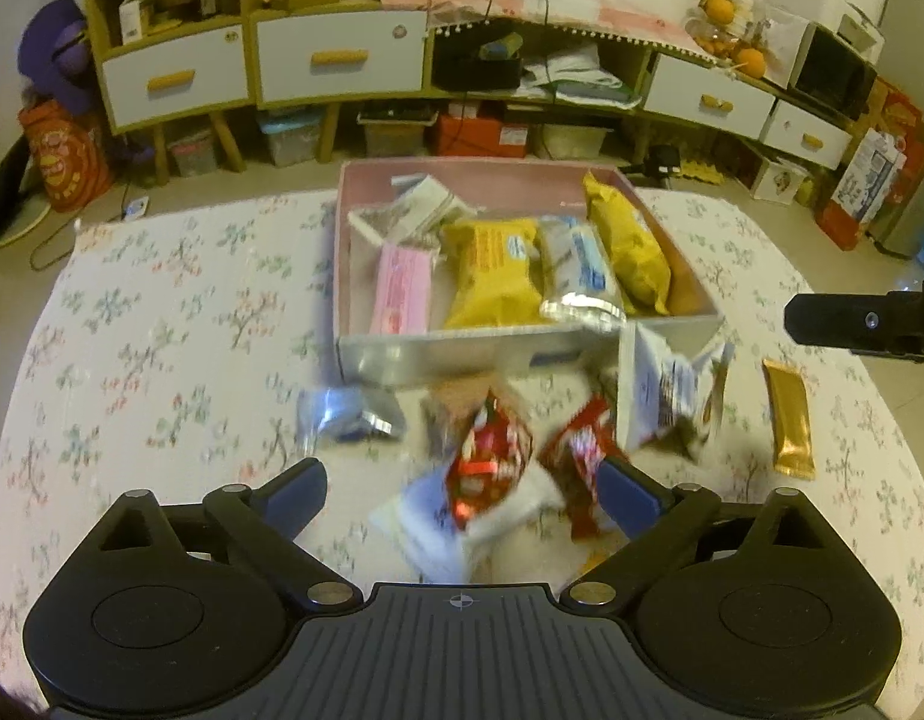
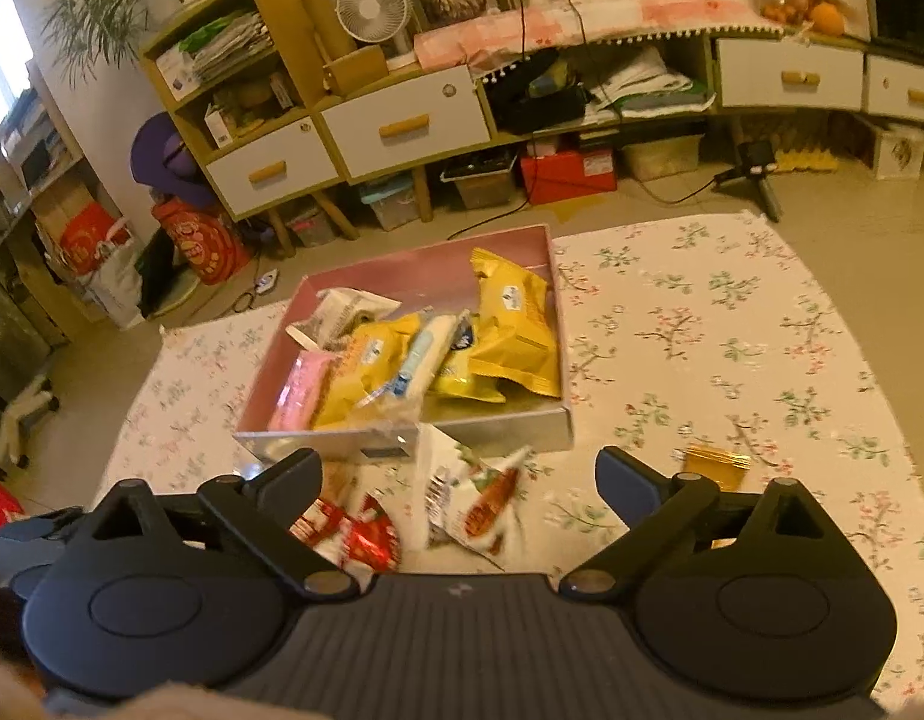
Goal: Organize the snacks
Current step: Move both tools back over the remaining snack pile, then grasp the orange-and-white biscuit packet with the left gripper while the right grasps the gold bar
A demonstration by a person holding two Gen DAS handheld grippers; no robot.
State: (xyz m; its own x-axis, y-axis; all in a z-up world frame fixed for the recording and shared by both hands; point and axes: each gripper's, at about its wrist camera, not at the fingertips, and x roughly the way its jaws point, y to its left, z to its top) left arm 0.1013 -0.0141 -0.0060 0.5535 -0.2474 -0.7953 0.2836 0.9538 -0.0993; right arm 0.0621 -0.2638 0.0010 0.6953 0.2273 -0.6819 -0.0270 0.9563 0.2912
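Observation:
A pink-lined box (image 1: 684, 276) (image 2: 402, 276) on the floral cloth holds yellow, pink and silver snack packs. Loose snacks lie in front of it: a red pack (image 1: 492, 456) (image 2: 354, 534) on a white pack (image 1: 438, 528), a second red pack (image 1: 582, 456), a blue-silver pack (image 1: 348, 414), a white pack (image 1: 666, 390) (image 2: 474, 498) leaning on the box, and a gold bar (image 1: 792, 420) (image 2: 711, 465). My left gripper (image 1: 462, 480) is open around the red and white packs. My right gripper (image 2: 459, 468) is open over the leaning white pack and also shows in the left wrist view (image 1: 858, 324).
The floral cloth (image 1: 162, 330) (image 2: 732, 330) covers the table. Behind it stand wooden cabinets with white drawers (image 1: 342, 54) (image 2: 402, 120), storage bins on the floor and a small tripod (image 2: 756, 168).

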